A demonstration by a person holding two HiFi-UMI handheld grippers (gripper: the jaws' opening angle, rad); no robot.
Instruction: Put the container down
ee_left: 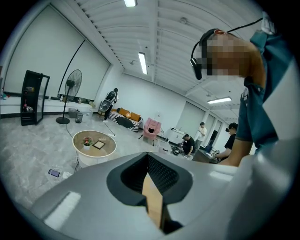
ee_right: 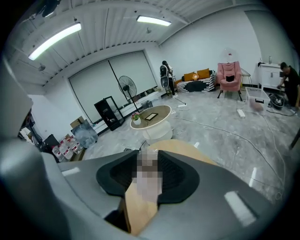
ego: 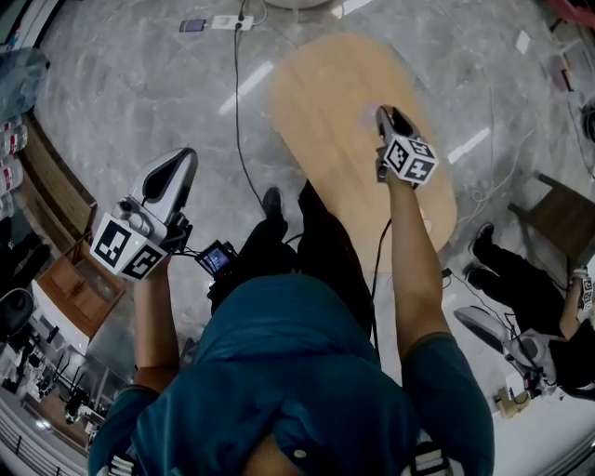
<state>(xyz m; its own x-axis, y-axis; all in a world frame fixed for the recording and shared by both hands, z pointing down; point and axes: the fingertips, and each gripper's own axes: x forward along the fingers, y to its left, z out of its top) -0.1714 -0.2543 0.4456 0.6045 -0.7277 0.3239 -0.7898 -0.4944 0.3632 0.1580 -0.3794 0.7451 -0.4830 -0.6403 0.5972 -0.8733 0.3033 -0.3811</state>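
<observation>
In the head view my right gripper (ego: 384, 119) is held out over a pale oval wooden table (ego: 325, 102). A small, faint clear container (ego: 369, 117) shows at its tip, just above the tabletop. In the right gripper view the jaws (ee_right: 149, 164) stand close together, with wood (ee_right: 187, 149) showing through the slit. A mosaic patch covers what sits between them. My left gripper (ego: 172, 177) hangs over the floor left of the table, away from it. In its own view (ee_left: 149, 168) the jaws are together, with only a thin tan strip between them and nothing held.
A black cable (ego: 237, 112) runs across the marble floor to a power strip (ego: 231, 20). A wooden cabinet (ego: 79, 279) stands at the left and a seated person (ego: 521, 270) at the right. A round white coffee table (ee_right: 152, 117) and a floor fan (ee_left: 70, 96) stand farther off.
</observation>
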